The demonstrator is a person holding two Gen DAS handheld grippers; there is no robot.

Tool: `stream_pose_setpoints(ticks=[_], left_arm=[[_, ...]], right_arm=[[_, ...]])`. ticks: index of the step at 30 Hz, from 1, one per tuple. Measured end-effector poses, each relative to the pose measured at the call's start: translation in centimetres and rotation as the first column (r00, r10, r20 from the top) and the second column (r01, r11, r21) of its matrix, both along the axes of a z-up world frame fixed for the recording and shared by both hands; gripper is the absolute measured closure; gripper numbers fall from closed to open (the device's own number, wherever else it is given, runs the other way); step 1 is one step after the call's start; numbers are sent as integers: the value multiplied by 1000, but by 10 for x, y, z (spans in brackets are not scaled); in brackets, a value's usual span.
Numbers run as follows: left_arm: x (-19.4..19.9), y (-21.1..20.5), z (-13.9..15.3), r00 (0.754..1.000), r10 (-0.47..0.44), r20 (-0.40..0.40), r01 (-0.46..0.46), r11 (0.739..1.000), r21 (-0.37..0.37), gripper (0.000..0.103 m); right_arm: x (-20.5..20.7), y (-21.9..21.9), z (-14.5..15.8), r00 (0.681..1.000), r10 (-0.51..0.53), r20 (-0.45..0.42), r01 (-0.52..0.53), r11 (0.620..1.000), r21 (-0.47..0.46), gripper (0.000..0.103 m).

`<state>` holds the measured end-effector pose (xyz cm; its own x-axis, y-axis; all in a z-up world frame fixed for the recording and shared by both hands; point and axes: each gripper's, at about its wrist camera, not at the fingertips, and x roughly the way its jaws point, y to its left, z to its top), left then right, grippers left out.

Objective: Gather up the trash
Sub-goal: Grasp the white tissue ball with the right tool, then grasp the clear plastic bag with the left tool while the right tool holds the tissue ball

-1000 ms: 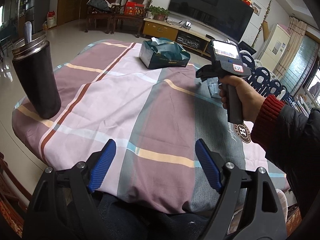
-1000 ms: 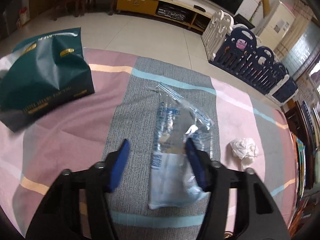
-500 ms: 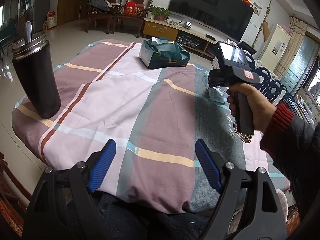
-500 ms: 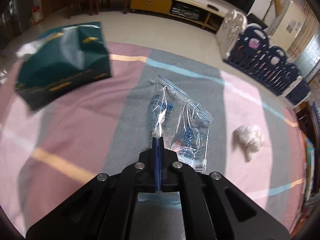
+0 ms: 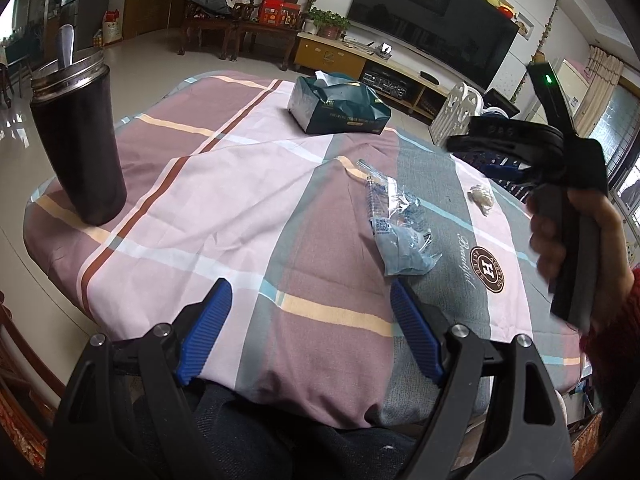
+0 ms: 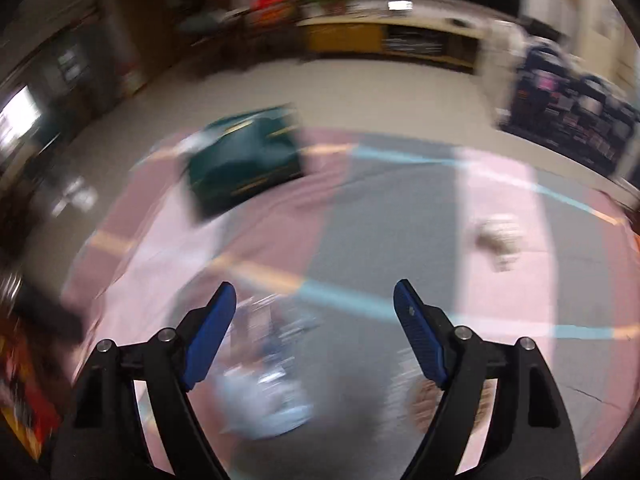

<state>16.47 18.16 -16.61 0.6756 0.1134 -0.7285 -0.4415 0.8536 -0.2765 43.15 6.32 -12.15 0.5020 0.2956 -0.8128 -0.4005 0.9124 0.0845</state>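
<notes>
A crumpled clear plastic wrapper [image 5: 400,232] with blue print lies on the checked tablecloth [image 5: 224,200], ahead of my left gripper's right finger. A small white tissue wad [image 5: 482,198] sits farther right. My left gripper [image 5: 310,296] hangs open and empty over the table's near edge. A hand holds my right gripper [image 5: 472,158] up above the cloth at the right. In the blurred right wrist view its jaws are opening; the right gripper [image 6: 314,292] has nothing pressed between its pads. The wrapper [image 6: 268,380] lies loose below them, the tissue wad [image 6: 498,236] at the right.
A tall dark tumbler [image 5: 78,144] with a spoon stands near the table's left edge. A dark green tissue box [image 5: 340,108] rests at the far side, blurred in the right wrist view [image 6: 244,168]. Beyond are a TV cabinet [image 5: 332,54] and a play fence [image 6: 568,112].
The right gripper closed on the wrapper, drew it nearer across the cloth, then opened and rose; the wrapper now lies loose. The left gripper has not moved.
</notes>
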Motion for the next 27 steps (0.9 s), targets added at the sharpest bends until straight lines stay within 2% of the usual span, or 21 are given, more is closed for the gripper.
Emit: stream_pose_setpoints(ticks=[2, 4, 6, 9, 12, 13, 14, 17, 19, 22, 27], left_arm=[[0, 0, -1, 1000, 0, -5, 0, 1000, -1, 21], [1, -1, -1, 1000, -1, -10, 1, 1000, -1, 21], [2, -2, -2, 1000, -4, -15, 4, 1000, 2, 21], [4, -4, -2, 1000, -2, -26, 3, 1000, 24, 21], [6, -7, -3, 999, -17, -33, 18, 999, 39, 21], [6, -7, -3, 999, -19, -34, 20, 999, 40, 21], [6, -7, -4, 999, -19, -35, 21, 999, 40, 21], [6, -6, -4, 999, -19, -36, 20, 999, 39, 21], [7, -2, -5, 999, -20, -31, 20, 1000, 7, 21], [21, 9, -4, 1000, 5, -27, -7, 995, -96, 21], [84, -9, -2, 992, -119, -44, 115, 990, -76, 20]], right_arm=[[40, -35, -7, 980, -193, 44, 196, 978, -67, 24], [71, -59, -19, 951, -302, 59, 307, 947, -99, 24], [97, -77, -37, 932, -360, 37, 362, 923, -129, 24], [117, -87, -57, 919, -394, 27, 393, 905, -166, 24], [127, -83, -74, 929, -369, 35, 368, 905, -212, 30], [130, -82, -79, 935, -354, 30, 351, 908, -229, 37], [132, -80, -84, 940, -342, 17, 336, 910, -244, 53], [132, -71, -93, 960, -280, -14, 270, 936, -224, 86], [119, -64, -88, 972, -233, -13, 225, 952, -205, 88], [82, -58, -70, 988, -153, -15, 150, 981, -122, 88], [-10, -64, -43, 999, -23, -37, 22, 999, -24, 88]])
